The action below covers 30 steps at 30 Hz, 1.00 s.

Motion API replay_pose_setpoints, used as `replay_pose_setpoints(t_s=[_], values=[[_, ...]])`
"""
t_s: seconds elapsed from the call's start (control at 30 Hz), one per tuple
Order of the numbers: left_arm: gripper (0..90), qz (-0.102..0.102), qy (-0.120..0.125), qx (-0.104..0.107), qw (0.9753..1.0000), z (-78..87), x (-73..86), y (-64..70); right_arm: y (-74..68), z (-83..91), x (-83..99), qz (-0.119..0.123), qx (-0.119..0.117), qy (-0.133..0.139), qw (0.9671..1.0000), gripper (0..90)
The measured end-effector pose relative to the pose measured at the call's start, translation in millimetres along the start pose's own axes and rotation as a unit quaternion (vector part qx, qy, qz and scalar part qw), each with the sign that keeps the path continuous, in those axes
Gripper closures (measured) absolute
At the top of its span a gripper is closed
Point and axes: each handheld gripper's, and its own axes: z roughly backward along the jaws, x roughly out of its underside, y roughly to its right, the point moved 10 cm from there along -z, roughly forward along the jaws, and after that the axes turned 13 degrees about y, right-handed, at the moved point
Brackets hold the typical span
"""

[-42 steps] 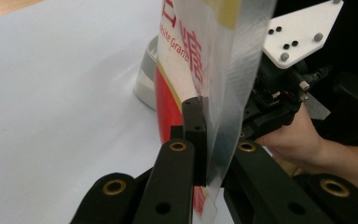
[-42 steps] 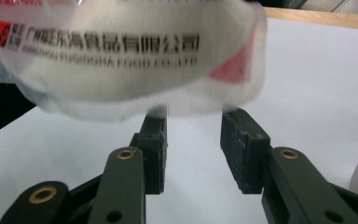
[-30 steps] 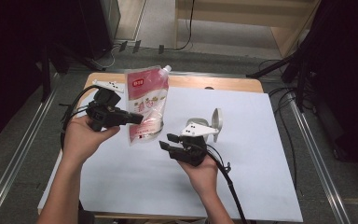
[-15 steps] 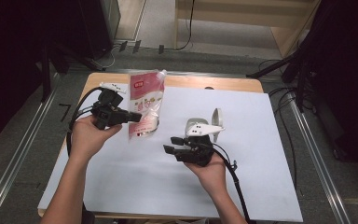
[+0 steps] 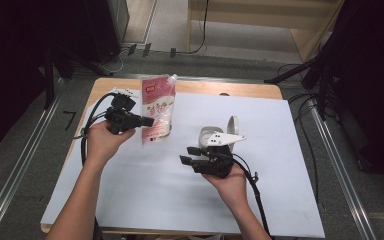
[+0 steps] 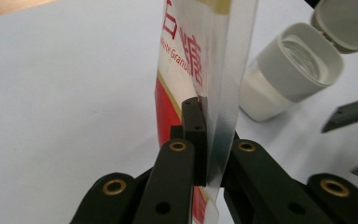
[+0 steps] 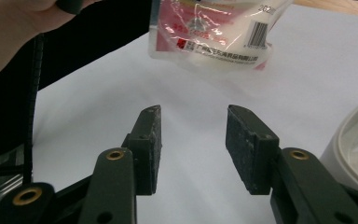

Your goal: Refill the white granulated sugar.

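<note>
White sheet (image 5: 290,165) covering wooden table (image 5: 250,90); grey floor, cables beyond. Your left gripper (image 5: 147,120) pinching pouch (image 5: 157,107) edge, holding it upright, farther left than a second ago. Your right gripper (image 5: 188,155) spread, hovering beside white jar (image 5: 211,135), lid open.

Light fell evenly and brightly on the white sheet (image 5: 290,150), with faint shadows; the frame's left and right edges were dark. Close jaws looked slightly soft.

A wooden table (image 5: 260,90) carries a white sheet (image 5: 145,185) bearing a white jar (image 5: 211,135).
</note>
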Motion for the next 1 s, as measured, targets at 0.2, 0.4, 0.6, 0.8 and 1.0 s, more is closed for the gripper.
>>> replay_pose_setpoints(t_s=[0.2,0.4,0.6,0.8,1.0], values=[[90.0,-0.009,-0.003,-0.010,0.9999,-13.1,8.3,-10.7,4.7,2.7,3.2,0.010,0.005,-0.009,0.9999,56.6],[90.0,-0.005,-0.017,-0.003,0.9998,-20.7,22.2,-15.9,6.6,7.4,5.7,0.016,-0.005,-0.022,0.9996,56.7],[90.0,0.000,-0.010,0.005,0.9999,-20.2,26.5,-17.8,10.6,13.3,4.3,0.014,-0.004,-0.019,0.9997,57.1],[90.0,-0.013,-0.011,0.015,0.9997,-17.4,35.7,-16.4,12.4,22.1,3.8,-0.002,0.000,-0.012,0.9999,57.1],[89.4,-0.022,-0.012,0.020,0.9995,-13.9,45.1,-17.3,18.4,32.6,9.4,0.009,0.006,-0.024,0.9996,57.1]])
